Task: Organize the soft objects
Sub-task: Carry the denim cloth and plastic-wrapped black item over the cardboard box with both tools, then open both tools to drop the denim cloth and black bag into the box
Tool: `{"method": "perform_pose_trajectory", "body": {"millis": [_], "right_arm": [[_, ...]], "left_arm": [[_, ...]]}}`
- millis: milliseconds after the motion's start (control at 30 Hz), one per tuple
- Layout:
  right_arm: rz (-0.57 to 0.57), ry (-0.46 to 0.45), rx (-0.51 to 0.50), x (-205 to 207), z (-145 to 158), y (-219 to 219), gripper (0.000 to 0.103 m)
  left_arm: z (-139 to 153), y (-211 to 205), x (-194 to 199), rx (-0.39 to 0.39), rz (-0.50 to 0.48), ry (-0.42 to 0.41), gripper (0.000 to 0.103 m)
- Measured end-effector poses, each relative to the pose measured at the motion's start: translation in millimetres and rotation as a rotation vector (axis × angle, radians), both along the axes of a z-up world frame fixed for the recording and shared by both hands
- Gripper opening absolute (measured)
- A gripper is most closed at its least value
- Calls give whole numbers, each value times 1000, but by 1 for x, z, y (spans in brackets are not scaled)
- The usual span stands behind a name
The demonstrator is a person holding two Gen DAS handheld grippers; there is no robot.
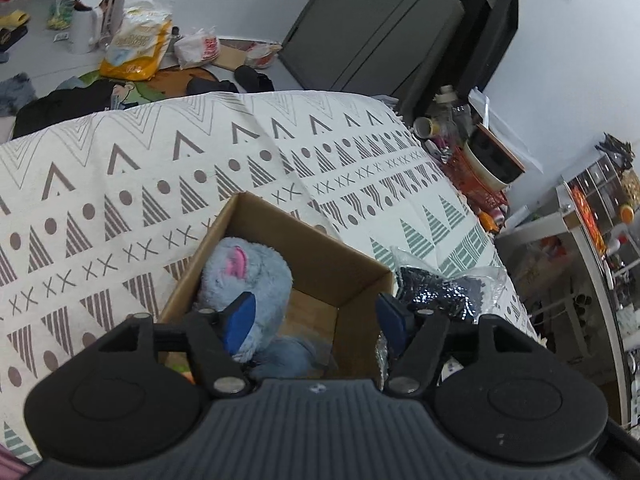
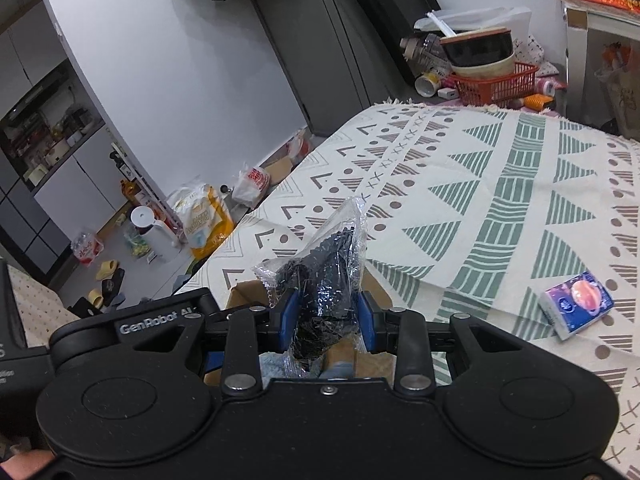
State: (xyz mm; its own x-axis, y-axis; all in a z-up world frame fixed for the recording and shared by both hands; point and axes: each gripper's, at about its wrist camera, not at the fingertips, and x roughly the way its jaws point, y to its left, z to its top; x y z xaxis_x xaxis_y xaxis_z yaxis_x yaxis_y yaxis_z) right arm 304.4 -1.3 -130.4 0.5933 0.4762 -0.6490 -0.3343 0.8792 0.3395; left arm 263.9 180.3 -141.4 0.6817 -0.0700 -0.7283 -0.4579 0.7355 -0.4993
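On a patterned bedspread (image 1: 120, 200), an open cardboard box (image 1: 320, 264) already holds a blue plush toy (image 1: 248, 276). The left gripper (image 1: 316, 320) waits above it, fingers spread and empty, while the right gripper (image 2: 328, 320) pinches a plastic bag (image 2: 328, 272) of dark material over the box, apparently for dropping in. A tissue pack (image 2: 576, 304) lies apart.

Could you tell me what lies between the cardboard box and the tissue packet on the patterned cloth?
Only bare patterned cloth lies between the cardboard box and the tissue packet, shown in the right wrist view.
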Motion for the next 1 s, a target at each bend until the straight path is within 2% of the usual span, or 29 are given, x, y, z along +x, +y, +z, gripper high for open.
{"method": "perform_pose_trajectory", "body": {"millis": [100, 267, 367, 433, 533, 667, 767, 900, 1000], "right_arm": [[7, 12, 4, 3, -5, 5, 33], [16, 42, 26, 8, -11, 6, 44], [12, 28, 21, 4, -7, -1, 63], [-4, 22, 21, 1, -4, -8, 82], [-40, 25, 27, 0, -1, -24, 90], [-75, 43, 20, -4, 1, -44, 93], [-97, 21, -12, -10, 5, -58, 94], [-132, -4, -26, -19, 10, -84, 102], [-158, -16, -43, -20, 14, -100, 103]], "left_arm": [[-2, 4, 1, 0, 14, 11, 65], [-4, 12, 0, -14, 36, 9, 65], [-4, 11, 1, -8, 37, 10, 66], [-4, 10, 1, -8, 35, 12, 66], [-3, 7, 2, 0, 27, 13, 66], [0, 2, 0, 9, 13, 11, 66], [3, -5, -1, 20, 0, 6, 66], [8, -18, -1, 56, -33, 2, 66], [12, -29, -2, 79, -54, -19, 76]]}}
